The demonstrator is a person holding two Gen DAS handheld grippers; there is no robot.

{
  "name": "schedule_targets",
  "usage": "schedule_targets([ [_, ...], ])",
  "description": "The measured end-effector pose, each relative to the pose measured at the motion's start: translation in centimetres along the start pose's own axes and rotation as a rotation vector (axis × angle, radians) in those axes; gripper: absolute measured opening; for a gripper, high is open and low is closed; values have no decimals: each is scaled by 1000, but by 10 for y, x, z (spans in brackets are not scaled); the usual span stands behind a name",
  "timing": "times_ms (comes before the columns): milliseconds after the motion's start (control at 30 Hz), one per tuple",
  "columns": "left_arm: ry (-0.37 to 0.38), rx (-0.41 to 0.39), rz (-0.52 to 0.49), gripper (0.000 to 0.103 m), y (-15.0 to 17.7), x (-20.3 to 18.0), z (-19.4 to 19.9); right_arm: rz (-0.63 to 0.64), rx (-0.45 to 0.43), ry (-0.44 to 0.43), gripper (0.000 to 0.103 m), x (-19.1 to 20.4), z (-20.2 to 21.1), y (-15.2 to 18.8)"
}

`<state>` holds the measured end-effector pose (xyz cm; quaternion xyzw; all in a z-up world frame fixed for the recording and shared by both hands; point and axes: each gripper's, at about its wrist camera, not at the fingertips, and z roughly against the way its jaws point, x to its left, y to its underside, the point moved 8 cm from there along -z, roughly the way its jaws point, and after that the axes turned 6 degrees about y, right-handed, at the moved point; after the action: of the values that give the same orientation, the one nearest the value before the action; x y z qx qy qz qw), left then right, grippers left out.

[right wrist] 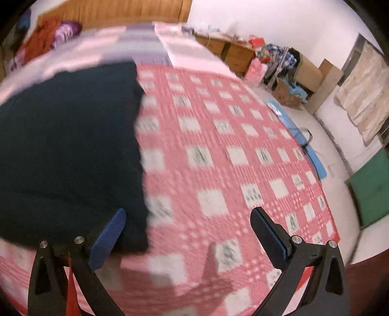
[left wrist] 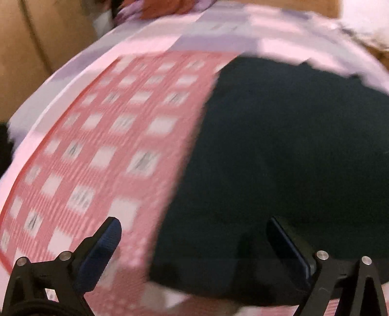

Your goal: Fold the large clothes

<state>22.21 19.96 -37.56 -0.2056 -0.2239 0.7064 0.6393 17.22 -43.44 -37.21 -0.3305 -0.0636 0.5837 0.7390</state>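
The left gripper (left wrist: 193,227) is spread wide, its two black fingers with blue ribbed pads (left wrist: 102,252) apart and nothing between them. It hangs over the near edge of the large dark, almost black-green garment (left wrist: 279,158): one finger sits above the cloth beside the garment, the other above the dark fabric itself. Whether either tip touches the fabric cannot be told, since the whole view is smeared with motion blur.

The right gripper (right wrist: 187,217) is likewise open and empty, its fingers (right wrist: 109,238) well apart. One finger hangs at the garment's (right wrist: 68,145) near corner, the other over the cloth beside it.

The dark garment lies spread flat in a broad, roughly rectangular shape on a red-and-white checked bedspread (right wrist: 218,158), which shows on both sides of it and along its near edge. Beyond the garment's far edge the bed surface turns to a pale pink and lilac striped sheet (right wrist: 136,43).

Past the sheet, farther from the garment, a crumpled heap of orange and purple clothes (right wrist: 53,36) lies by a wooden headboard (right wrist: 116,12). Off the bedspread's side away from the garment, on a pale floor, stand open cardboard boxes (right wrist: 311,73) stuffed with mixed fabrics, a blue flat mat (right wrist: 313,158) lies along the bed's edge, and a green square cushion (right wrist: 372,189) sits farther out
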Motion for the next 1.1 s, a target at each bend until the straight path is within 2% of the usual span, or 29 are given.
schedule_targets([
  [100,131,-18,-87,99,-31,-67,2,47,-92,-94,103,58,23,-42],
  [200,272,3,-125,99,-55,-137,-12,171,-165,-218,103,146,45,-77],
  [267,325,20,-169,99,-70,-177,-30,284,-171,-309,103,213,50,-93],
  [333,304,46,-214,95,-79,-196,-49,358,-148,-380,103,261,45,-102],
  [367,278,67,-224,96,-85,-199,-64,390,-138,-387,103,277,39,-107],
  [433,287,93,-185,100,-97,-191,-88,441,-116,-353,103,295,18,-120],
  [567,187,80,-186,103,-125,-155,-121,367,-42,-331,103,270,-42,-150],
  [633,126,91,-173,103,-139,-130,-136,320,-38,-264,103,235,-75,-173],
  [733,65,108,-99,103,-154,-86,-154,196,29,-182,103,172,-119,-192],
  [867,21,141,15,103,-156,-38,-169,38,114,-136,103,102,-155,-189],
  [933,26,168,80,103,-152,-23,-174,3,130,-137,103,86,-161,-184],
  [1100,-28,178,141,103,-148,6,-172,-91,148,-128,103,55,-168,-176],
])
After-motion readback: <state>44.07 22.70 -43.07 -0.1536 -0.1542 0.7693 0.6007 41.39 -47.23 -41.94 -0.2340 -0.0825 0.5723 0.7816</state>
